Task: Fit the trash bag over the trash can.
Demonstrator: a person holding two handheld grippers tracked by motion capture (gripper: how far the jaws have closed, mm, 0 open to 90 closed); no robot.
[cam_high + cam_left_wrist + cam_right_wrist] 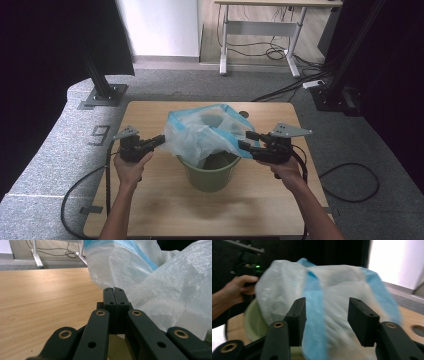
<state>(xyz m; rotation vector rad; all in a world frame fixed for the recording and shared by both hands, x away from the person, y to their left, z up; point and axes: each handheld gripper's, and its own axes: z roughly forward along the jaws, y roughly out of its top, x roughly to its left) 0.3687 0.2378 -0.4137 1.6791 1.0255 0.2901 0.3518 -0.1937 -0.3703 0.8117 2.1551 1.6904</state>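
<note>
Item: translucent white bag (202, 132) with blue rim, at centre of the high view, draped over the mouth of a green bin (210, 175) on the wooden table (150, 200). Your left gripper (159, 140), centre left, had its jaws pressed shut against the bag's left side; in the left gripper view you could not tell whether film lay between them. Your right gripper (245, 139), centre right, stood with jaws apart, the blue band between them, unpinched. Beyond: grey floor, desk legs, cables upper right

Evenly lit table, dark surrounds — right gripper view motion-blurred, window glare top right.
</note>
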